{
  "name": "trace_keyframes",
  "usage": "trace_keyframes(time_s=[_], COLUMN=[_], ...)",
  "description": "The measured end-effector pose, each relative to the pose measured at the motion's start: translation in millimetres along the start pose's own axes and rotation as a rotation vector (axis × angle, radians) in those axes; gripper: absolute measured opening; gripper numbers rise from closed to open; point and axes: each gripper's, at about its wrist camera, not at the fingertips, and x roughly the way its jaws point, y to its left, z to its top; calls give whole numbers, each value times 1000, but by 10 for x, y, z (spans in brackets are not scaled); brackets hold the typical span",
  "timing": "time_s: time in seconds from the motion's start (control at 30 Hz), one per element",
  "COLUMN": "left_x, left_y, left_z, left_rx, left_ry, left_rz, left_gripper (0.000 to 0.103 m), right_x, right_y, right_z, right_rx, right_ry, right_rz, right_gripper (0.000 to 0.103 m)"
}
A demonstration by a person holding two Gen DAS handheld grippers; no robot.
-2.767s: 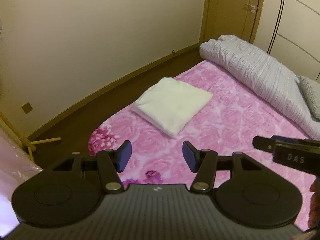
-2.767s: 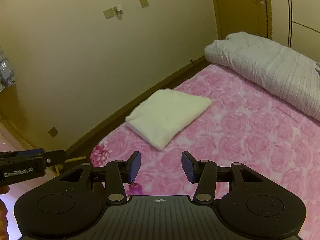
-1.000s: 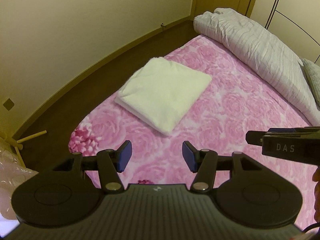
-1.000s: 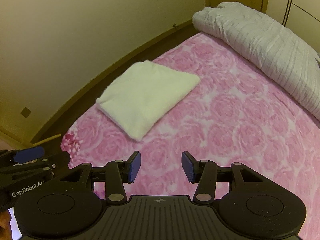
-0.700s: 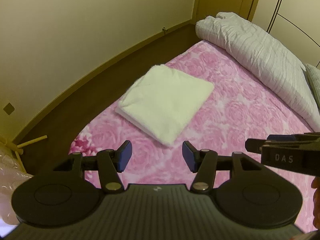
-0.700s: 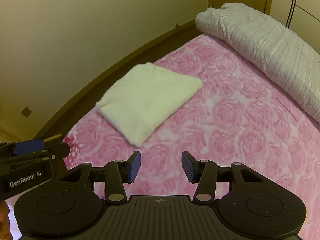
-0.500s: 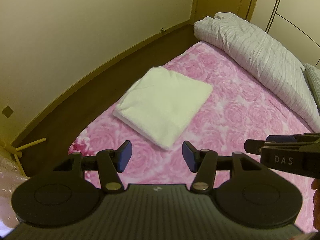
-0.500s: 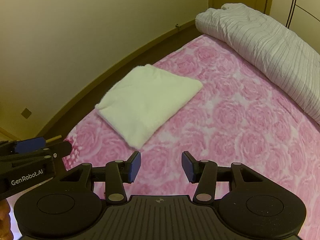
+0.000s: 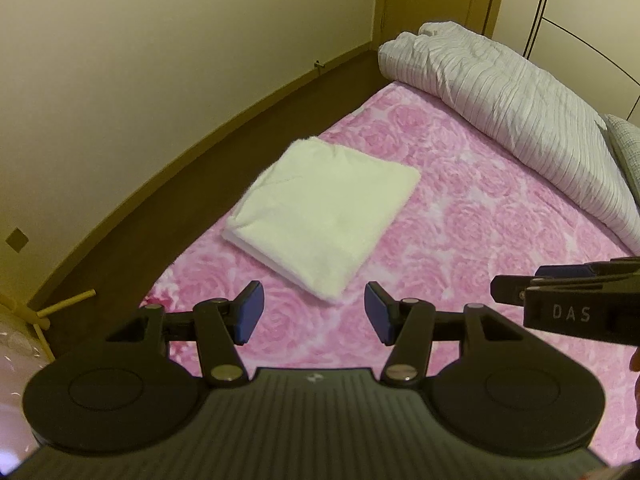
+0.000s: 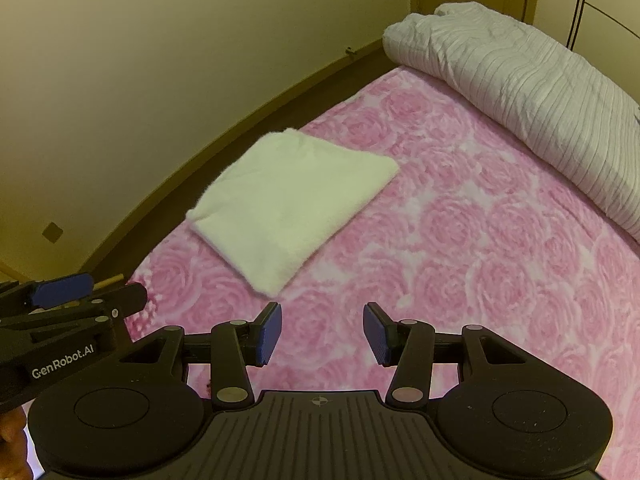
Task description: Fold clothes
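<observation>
With both jaws apart and empty, the left gripper (image 9: 311, 312) and right gripper (image 10: 322, 334) should pinch the folded white cloth's (image 9: 322, 216) near edge evenly.

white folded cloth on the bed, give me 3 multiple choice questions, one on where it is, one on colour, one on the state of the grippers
1. Where does the folded white cloth lie?
A. on the pink rose-print bedspread, near the corner of the bed by the wall
B. on top of the striped grey duvet
C. on the floor

2. What colour are the pads on the gripper fingers?
A. red
B. blue
C. white

3. What state are the left gripper and right gripper in?
A. both shut on the cloth
B. one open, one shut
C. both open, holding nothing

Answers:
1. A, the cloth rests flat on the rose print, apart from the duvet rolled along the far side.
2. B, the inner faces of the fingers are blue in both wrist views.
3. C, each pair of fingers stands apart with only bedspread between them, short of the cloth.
</observation>
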Motion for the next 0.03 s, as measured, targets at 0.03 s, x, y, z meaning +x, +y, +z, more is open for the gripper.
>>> trace_keyframes(time_s=[0.03], left_x=[-20], left_y=[0], left_z=[-9], left_rx=[-2], left_ry=[1], left_rz=[0], left_gripper=[52], right_x=[-19], right_y=[0], right_z=[-9], right_rx=[-1], right_ry=[-4], right_rz=[3], right_gripper=[49])
